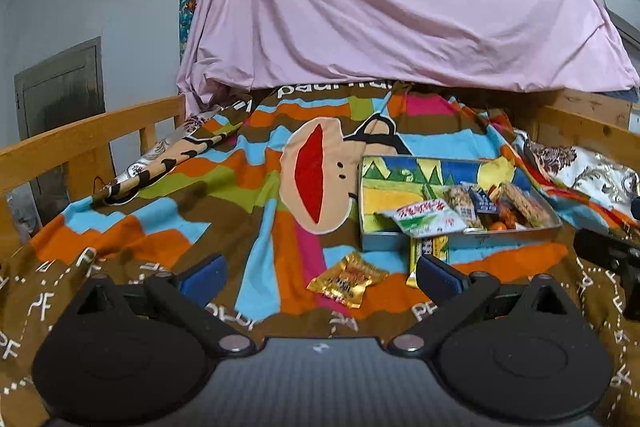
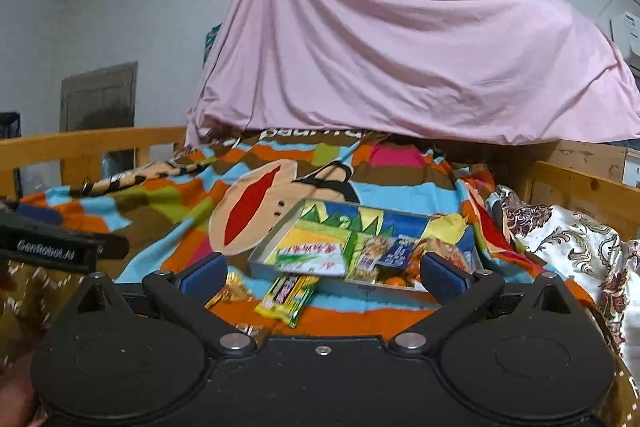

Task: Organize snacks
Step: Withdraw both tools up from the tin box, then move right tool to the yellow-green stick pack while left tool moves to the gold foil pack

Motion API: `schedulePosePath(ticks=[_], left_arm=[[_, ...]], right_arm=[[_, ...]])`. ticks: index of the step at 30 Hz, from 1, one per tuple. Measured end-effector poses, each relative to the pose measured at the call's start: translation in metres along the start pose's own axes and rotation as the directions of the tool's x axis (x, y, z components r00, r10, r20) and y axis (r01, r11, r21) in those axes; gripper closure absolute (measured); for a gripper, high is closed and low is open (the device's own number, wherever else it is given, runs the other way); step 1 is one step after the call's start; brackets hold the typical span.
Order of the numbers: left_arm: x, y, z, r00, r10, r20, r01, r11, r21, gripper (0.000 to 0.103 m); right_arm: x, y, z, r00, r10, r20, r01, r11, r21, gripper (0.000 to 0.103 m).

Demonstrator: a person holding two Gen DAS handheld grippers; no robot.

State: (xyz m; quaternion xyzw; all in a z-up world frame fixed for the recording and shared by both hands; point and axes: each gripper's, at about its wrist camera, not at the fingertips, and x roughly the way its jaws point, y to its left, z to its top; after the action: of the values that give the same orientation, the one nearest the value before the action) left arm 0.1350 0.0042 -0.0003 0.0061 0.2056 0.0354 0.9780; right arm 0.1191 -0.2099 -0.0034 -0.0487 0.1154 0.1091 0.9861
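A shallow metal tray [image 1: 460, 241] with a colourful lining lies on the bed and holds several snack packs; it also shows in the right wrist view [image 2: 260, 259]. A white and green packet [image 1: 428, 221] hangs over the tray's front rim. A gold wrapped snack [image 1: 347, 279] lies on the blanket in front of the tray. A yellow-green bar pack [image 1: 428, 255] lies against the tray's front wall; it also shows in the right wrist view [image 2: 288, 295]. My left gripper [image 1: 320, 277] is open and empty, just before the gold snack. My right gripper [image 2: 322, 275] is open and empty, before the tray.
A striped cartoon blanket [image 1: 248, 195] covers the bed. Wooden rails [image 1: 80, 143] run along both sides. A pink sheet [image 1: 400, 7] hangs over the far end. A patterned pillow [image 2: 568, 247] lies right of the tray. The other gripper shows at the left edge of the right wrist view [image 2: 48, 247].
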Motion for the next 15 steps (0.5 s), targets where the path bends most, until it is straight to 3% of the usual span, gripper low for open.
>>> schedulePosePath(ticks=[6, 15], left_arm=[[0.007, 0.005, -0.008, 0.998, 0.026, -0.059, -0.022, 0.997, 0.07, 0.001], [0.023, 0.007, -0.013, 0.996, 0.017, -0.087, -0.007, 0.993, 0.116, 0.001]], right_arm=[[-0.001, 0.01, -0.011, 0.998, 0.033, -0.049, -0.034, 0.999, -0.024, 0.001], [0.013, 0.009, -0.019, 0.995, 0.028, -0.099, -0.029, 1.0, -0.007, 0.001]])
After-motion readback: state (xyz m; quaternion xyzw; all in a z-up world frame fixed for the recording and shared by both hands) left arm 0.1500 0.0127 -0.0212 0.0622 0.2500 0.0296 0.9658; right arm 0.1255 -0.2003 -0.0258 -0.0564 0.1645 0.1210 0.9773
